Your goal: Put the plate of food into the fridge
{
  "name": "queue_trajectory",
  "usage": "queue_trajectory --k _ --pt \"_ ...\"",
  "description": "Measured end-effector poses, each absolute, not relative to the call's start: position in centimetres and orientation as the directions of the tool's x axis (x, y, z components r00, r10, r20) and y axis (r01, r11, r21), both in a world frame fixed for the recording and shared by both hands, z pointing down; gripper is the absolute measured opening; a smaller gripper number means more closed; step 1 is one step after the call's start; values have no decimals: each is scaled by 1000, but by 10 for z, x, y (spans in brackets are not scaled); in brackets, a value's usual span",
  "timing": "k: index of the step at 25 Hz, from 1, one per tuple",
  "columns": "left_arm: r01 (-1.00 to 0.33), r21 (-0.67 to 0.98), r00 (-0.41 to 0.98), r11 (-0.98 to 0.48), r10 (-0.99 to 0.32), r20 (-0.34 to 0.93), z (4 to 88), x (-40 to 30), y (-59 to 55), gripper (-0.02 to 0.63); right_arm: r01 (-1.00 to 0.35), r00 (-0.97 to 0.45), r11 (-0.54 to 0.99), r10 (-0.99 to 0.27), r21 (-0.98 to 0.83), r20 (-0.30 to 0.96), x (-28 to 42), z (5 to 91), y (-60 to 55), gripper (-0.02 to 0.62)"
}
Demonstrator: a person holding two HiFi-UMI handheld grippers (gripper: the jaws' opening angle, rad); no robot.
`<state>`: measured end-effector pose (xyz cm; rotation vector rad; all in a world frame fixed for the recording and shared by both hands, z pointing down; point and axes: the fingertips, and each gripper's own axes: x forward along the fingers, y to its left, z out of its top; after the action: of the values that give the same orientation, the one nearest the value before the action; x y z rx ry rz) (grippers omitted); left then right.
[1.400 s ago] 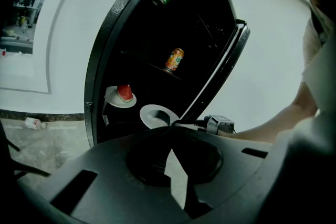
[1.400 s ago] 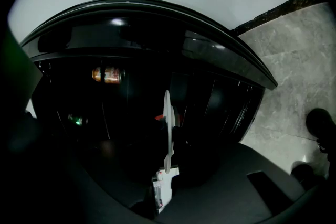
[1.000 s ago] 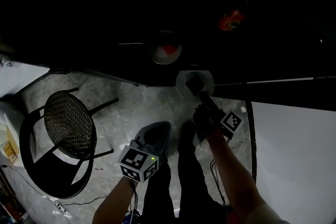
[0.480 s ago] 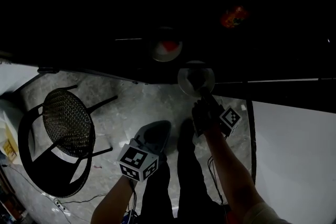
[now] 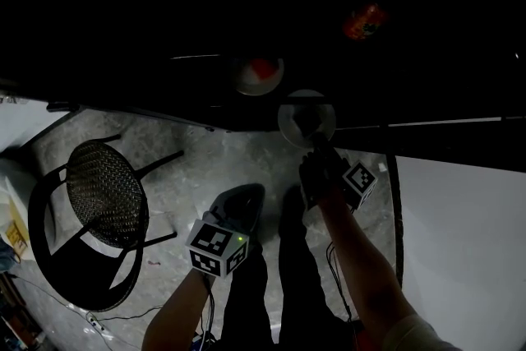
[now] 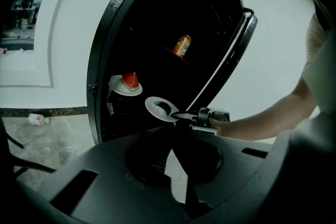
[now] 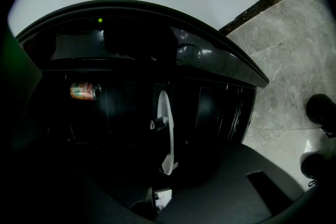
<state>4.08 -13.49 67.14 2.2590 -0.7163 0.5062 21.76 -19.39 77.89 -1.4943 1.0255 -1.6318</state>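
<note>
One plate [image 5: 306,117], pinched by right gripper [image 5: 317,142], edges deeper into fridge [image 6: 112,18] at twelve o'clock; left gripper [image 5: 238,210] pressed together.

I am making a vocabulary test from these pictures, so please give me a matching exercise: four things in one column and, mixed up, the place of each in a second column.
Things:
1. plate with red food
2. second plate
3. orange can
4. wire chair

Places:
A. on the floor
B. held by the right gripper
C. lower in the fridge
D. higher in the fridge

Pairs: 1-C, 2-B, 3-D, 4-A.
</note>
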Motion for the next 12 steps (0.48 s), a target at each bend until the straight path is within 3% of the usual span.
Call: queue_trajectory --k 12 --pt "-631 508 761 -586 -343 550 679 33 -125 10 5 -86 -453 -888 -891 451 219 785 -204 29"
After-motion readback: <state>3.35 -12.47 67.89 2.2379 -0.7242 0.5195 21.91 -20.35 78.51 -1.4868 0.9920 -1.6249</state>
